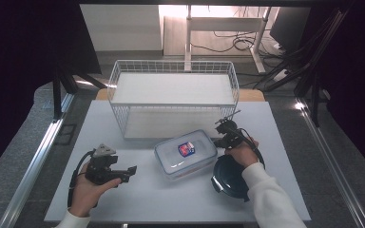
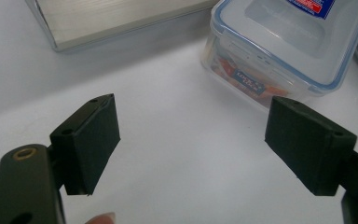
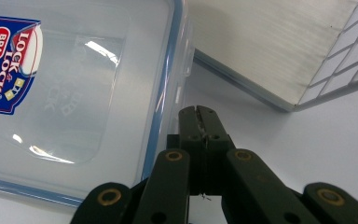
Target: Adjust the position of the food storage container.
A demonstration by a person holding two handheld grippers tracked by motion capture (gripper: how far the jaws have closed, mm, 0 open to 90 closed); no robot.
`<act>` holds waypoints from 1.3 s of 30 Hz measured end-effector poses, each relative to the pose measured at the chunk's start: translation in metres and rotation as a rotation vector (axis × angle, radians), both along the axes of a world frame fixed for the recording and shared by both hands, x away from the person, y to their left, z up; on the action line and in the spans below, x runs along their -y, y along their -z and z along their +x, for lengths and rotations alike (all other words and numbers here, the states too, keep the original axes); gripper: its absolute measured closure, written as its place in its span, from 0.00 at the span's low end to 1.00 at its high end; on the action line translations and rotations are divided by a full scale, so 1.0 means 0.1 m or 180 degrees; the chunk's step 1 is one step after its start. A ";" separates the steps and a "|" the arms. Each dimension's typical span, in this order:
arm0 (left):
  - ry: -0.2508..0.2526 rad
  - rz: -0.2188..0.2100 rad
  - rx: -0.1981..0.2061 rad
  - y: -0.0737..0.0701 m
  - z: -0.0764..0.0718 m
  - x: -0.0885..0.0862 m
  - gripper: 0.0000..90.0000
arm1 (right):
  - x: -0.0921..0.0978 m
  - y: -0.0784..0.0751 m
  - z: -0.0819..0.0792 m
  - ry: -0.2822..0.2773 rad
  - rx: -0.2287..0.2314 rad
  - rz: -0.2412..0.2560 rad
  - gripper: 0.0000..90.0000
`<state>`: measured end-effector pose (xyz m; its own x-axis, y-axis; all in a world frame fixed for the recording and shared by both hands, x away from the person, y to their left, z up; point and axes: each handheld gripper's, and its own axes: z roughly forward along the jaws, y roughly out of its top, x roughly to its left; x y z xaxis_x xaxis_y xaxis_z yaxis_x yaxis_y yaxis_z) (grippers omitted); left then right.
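— Two grippers on the white desk point(image 1: 138, 199); where is the container?

— Clear lidded container point(image 1: 186, 153) lies mid-desk, just before the wire basket point(image 1: 173, 97); right gripper point(image 3: 198, 116), jaws together, sits at its right edge; a dark round lid point(image 1: 230, 178) lies under that hand.

— And the left gripper point(image 2: 191, 140)?

— Jaws wide apart, over bare desk, well left of the container; free room between them.

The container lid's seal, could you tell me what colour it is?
Blue, running round the clear container lid; clearest in the right gripper view.
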<state>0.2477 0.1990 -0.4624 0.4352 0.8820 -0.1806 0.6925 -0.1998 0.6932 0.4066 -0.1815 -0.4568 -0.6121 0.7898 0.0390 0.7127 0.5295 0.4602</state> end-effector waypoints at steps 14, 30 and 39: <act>-0.0057 0.0032 -0.0017 0.03 0.03 -0.03 0.19 | -0.28 -0.01 -0.22 -0.0326 0.0057 -0.0120 0.99; -0.0084 0.0041 -0.0042 0.05 0.05 -0.06 0.19 | -0.52 0.01 -0.43 -0.0589 0.0041 -0.0182 0.99; -0.0097 0.0040 -0.0060 0.07 0.06 -0.07 0.19 | -0.65 0.03 -0.52 -0.0684 0.0033 -0.0182 0.99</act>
<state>0.2537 0.2064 -0.4694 0.4048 0.8971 -0.1772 0.7113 -0.1871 0.6775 0.3546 -0.1168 -0.4597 -0.7667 0.6419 -0.0093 0.5759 0.6941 0.4318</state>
